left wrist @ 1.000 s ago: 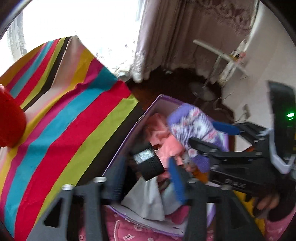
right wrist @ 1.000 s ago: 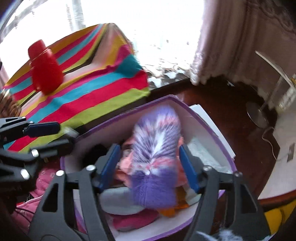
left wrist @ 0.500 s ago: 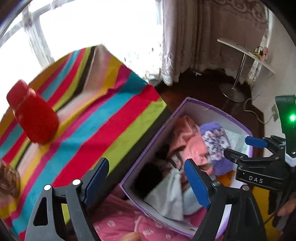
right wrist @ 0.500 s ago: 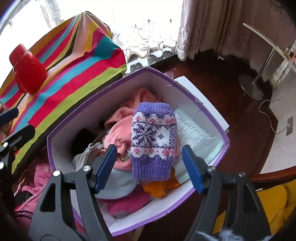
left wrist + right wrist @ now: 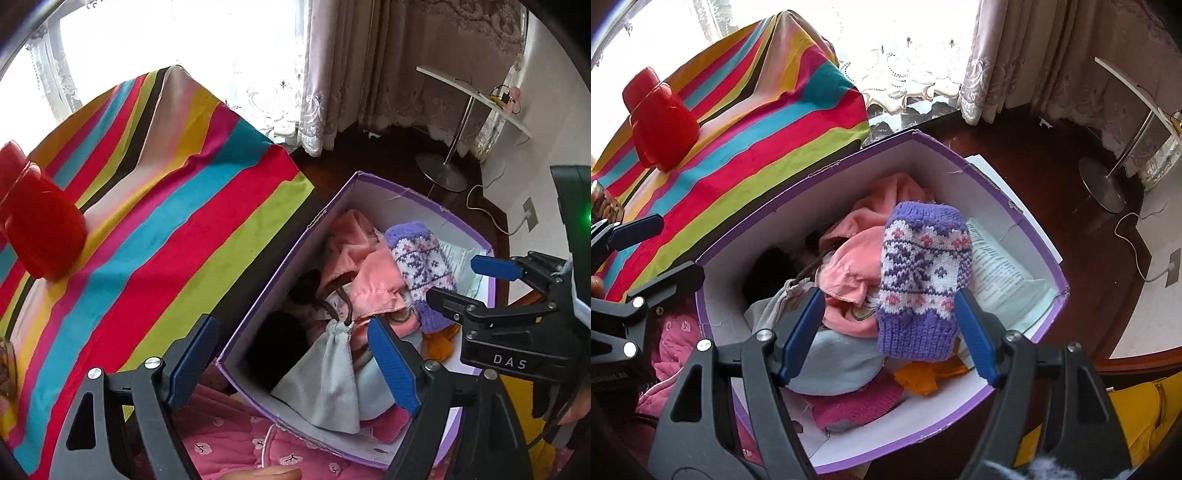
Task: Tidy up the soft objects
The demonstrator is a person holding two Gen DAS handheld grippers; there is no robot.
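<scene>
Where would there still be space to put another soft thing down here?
The striped cloth is bare between the red bottle and the purple box. Inside the box it is crowded; only the paper sheet beside the knitted mitten lies uncovered.

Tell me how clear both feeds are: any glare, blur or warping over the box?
Left wrist view: window blown out white, box sharp, edges fisheye-bent. Right wrist view: same glare up top, purple knit piece crisp, dark corner in the box unreadable.

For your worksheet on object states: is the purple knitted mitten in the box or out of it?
In. The purple knitted mitten lies on the pink clothes inside the purple-rimmed box, with the right tongs open above it, not gripping.
</scene>
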